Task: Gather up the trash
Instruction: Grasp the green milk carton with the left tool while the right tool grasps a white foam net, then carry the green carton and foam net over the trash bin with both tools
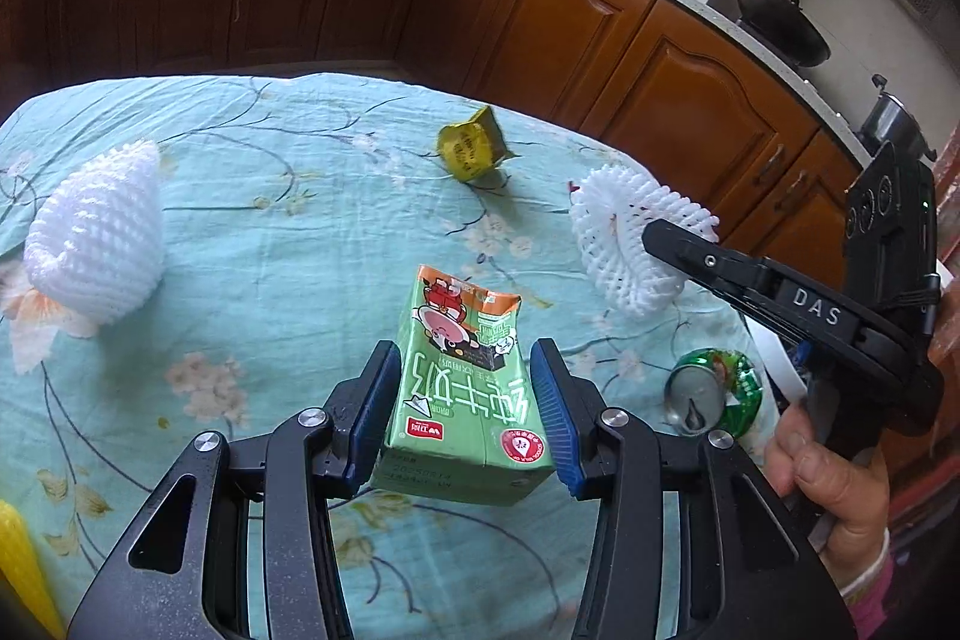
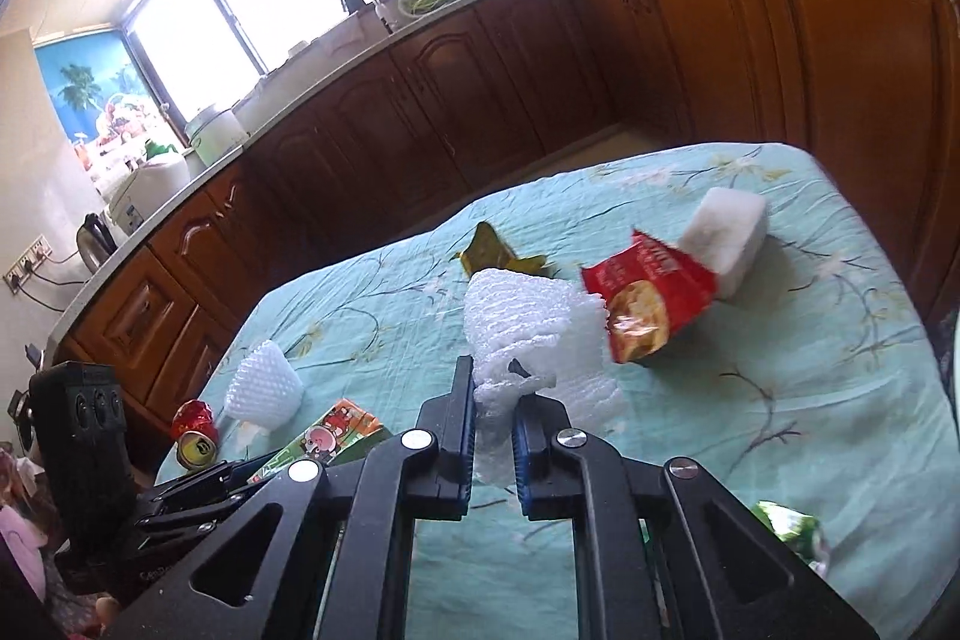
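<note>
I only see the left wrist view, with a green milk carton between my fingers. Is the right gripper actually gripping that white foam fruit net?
Observer: Yes. The right gripper is shut on the white foam fruit net.
Operator: Anything beyond it?
Observer: A red crinkled snack packet lies just past the net.
Operator: Other trash I'm missing?
Observer: A red drink can lies on its side near the table edge.

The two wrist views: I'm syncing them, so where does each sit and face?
Left wrist: on left gripper, looking across the table at the held milk carton; right gripper and hand show.
Right wrist: on right gripper, pinching foam net; the left gripper's body shows.
Shared: carton, table, cabinets.
</note>
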Demonstrator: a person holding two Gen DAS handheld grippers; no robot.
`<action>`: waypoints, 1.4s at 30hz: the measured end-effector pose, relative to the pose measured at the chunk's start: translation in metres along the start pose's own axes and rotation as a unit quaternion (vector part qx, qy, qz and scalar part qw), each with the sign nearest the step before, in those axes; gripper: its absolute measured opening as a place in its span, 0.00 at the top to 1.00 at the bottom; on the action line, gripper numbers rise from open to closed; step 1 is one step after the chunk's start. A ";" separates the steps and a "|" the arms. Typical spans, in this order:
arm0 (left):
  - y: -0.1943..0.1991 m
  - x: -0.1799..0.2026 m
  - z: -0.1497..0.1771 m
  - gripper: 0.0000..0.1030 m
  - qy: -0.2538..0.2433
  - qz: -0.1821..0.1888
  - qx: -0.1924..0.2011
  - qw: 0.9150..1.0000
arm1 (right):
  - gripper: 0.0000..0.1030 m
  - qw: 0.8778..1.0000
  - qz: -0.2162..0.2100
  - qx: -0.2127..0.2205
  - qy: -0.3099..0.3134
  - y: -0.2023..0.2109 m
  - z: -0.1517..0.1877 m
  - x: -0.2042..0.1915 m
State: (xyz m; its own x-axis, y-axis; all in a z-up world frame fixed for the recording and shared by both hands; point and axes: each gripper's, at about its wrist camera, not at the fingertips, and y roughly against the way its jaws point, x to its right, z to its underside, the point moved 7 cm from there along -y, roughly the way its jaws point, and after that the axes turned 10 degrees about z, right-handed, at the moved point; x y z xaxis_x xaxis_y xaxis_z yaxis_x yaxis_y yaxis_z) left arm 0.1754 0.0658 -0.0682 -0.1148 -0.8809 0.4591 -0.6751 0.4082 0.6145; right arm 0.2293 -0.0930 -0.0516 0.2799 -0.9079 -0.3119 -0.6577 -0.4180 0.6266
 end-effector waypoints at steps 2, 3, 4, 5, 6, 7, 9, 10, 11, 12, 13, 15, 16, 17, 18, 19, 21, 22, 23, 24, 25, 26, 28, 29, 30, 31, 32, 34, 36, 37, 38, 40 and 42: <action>-0.004 0.019 -0.005 0.57 -0.015 0.013 0.002 1.000 | 0.90 1.000 0.009 0.011 -0.014 0.018 -0.002 0.019; -0.006 0.029 -0.007 0.57 -0.022 0.019 0.003 1.000 | 0.90 0.999 0.017 0.017 -0.021 0.026 -0.002 0.029; -0.008 0.038 -0.008 0.57 -0.029 0.026 0.003 0.999 | 0.90 0.999 0.023 0.023 -0.029 0.035 -0.003 0.041; -0.011 0.049 -0.010 0.57 -0.037 0.033 0.003 0.999 | 0.90 0.999 0.028 0.028 -0.036 0.042 -0.003 0.050; -0.013 0.058 -0.012 0.57 -0.044 0.039 0.003 0.998 | 0.90 0.998 0.036 0.033 -0.043 0.050 -0.003 0.061; -0.017 0.068 -0.013 0.57 -0.051 0.045 0.002 0.998 | 0.90 0.997 0.044 0.039 -0.050 0.057 -0.004 0.072; -0.024 0.087 -0.015 0.57 -0.064 0.058 0.000 0.996 | 0.90 0.995 0.058 0.050 -0.062 0.074 -0.003 0.093; -0.027 0.095 -0.015 0.57 -0.071 0.064 -0.002 0.995 | 0.90 0.994 0.065 0.054 -0.068 0.081 -0.003 0.101; -0.031 0.105 -0.016 0.57 -0.079 0.069 -0.003 0.994 | 0.90 0.993 0.072 0.058 -0.074 0.088 -0.002 0.112; -0.035 0.114 -0.016 0.57 -0.086 0.074 -0.005 0.994 | 0.90 0.992 0.078 0.061 -0.079 0.094 -0.002 0.121; -0.038 0.122 -0.015 0.57 -0.092 0.079 -0.006 0.993 | 0.90 0.991 0.086 0.064 -0.083 0.100 -0.001 0.130; -0.045 0.138 -0.014 0.57 -0.103 0.087 -0.010 0.991 | 0.90 0.988 0.101 0.069 -0.093 0.111 0.002 0.148; -0.049 0.146 -0.013 0.57 -0.108 0.092 -0.013 0.990 | 0.90 0.987 0.106 0.071 -0.099 0.115 0.003 0.156; -0.053 0.153 -0.012 0.57 -0.113 0.097 -0.015 0.989 | 0.90 0.986 0.113 0.073 -0.103 0.120 0.005 0.164; -0.057 0.162 -0.012 0.57 -0.118 0.101 -0.017 0.988 | 0.90 0.984 0.121 0.075 -0.107 0.124 0.007 0.172; -0.061 0.169 -0.011 0.57 -0.122 0.105 -0.021 0.987 | 0.90 0.983 0.126 0.076 -0.112 0.128 0.009 0.180; -0.069 0.184 -0.009 0.57 -0.132 0.114 -0.027 0.984 | 0.90 0.980 0.136 0.078 -0.125 0.135 0.013 0.198; -0.073 0.192 -0.008 0.57 -0.137 0.117 -0.030 0.983 | 0.90 0.978 0.140 0.078 -0.131 0.137 0.014 0.205; -0.076 0.199 -0.008 0.57 -0.144 0.120 -0.032 0.982 | 0.90 0.977 0.145 0.078 -0.135 0.138 0.016 0.212; -0.080 0.206 -0.007 0.57 -0.149 0.122 -0.034 0.981 | 0.90 0.976 0.148 0.079 -0.141 0.140 0.016 0.217; -0.083 0.213 -0.006 0.57 -0.148 0.125 -0.035 0.980 | 0.90 0.975 0.151 0.079 -0.145 0.141 0.017 0.223; -0.087 0.220 -0.006 0.57 -0.152 0.128 -0.037 0.979 | 0.90 0.974 0.153 0.079 -0.149 0.142 0.019 0.227; -0.094 0.231 -0.005 0.57 -0.160 0.133 -0.042 0.977 | 0.90 0.972 0.158 0.079 -0.155 0.144 0.021 0.237; -0.097 0.237 -0.004 0.57 -0.163 0.137 -0.044 0.976 | 0.90 0.971 0.160 0.078 -0.158 0.144 0.022 0.241; -0.099 0.241 -0.003 0.57 -0.166 0.139 -0.045 0.975 | 0.90 0.971 0.162 0.077 -0.160 0.144 0.023 0.245; -0.103 0.246 -0.003 0.57 -0.169 0.141 -0.047 0.974 | 0.90 0.970 0.163 0.075 -0.162 0.144 0.024 0.248; -0.106 0.251 -0.002 0.57 -0.172 0.142 -0.049 0.974 | 0.90 0.970 0.165 0.074 -0.165 0.144 0.025 0.251; -0.113 0.260 -0.001 0.57 -0.176 0.146 -0.055 0.972 | 0.90 0.969 0.166 0.071 -0.170 0.144 0.027 0.259; -0.121 0.268 0.001 0.57 -0.182 0.148 -0.061 0.970 | 0.90 0.968 0.169 0.068 -0.173 0.144 0.028 0.266; -0.124 0.272 0.002 0.57 -0.184 0.149 -0.063 0.969 | 0.90 0.967 0.172 0.066 -0.174 0.143 0.027 0.269; -0.128 0.276 0.002 0.57 -0.188 0.151 -0.065 0.968 | 0.90 0.967 0.173 0.065 -0.175 0.143 0.027 0.271; -0.136 0.285 0.003 0.57 -0.193 0.154 -0.074 0.966 | 0.90 0.966 0.174 0.063 -0.178 0.142 0.025 0.277; -0.142 0.294 0.003 0.57 -0.198 0.158 -0.079 0.964 | 0.90 0.966 0.177 0.061 -0.179 0.141 0.024 0.282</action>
State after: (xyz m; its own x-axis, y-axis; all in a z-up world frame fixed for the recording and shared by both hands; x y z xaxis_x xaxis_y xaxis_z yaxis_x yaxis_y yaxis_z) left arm 0.2349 -0.2517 -0.0222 -0.5871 -0.7162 0.3773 -0.4450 0.6749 0.5886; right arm 0.1983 -0.4076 -0.0682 -0.2238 -0.9158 -0.3336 -0.7511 -0.0561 0.6578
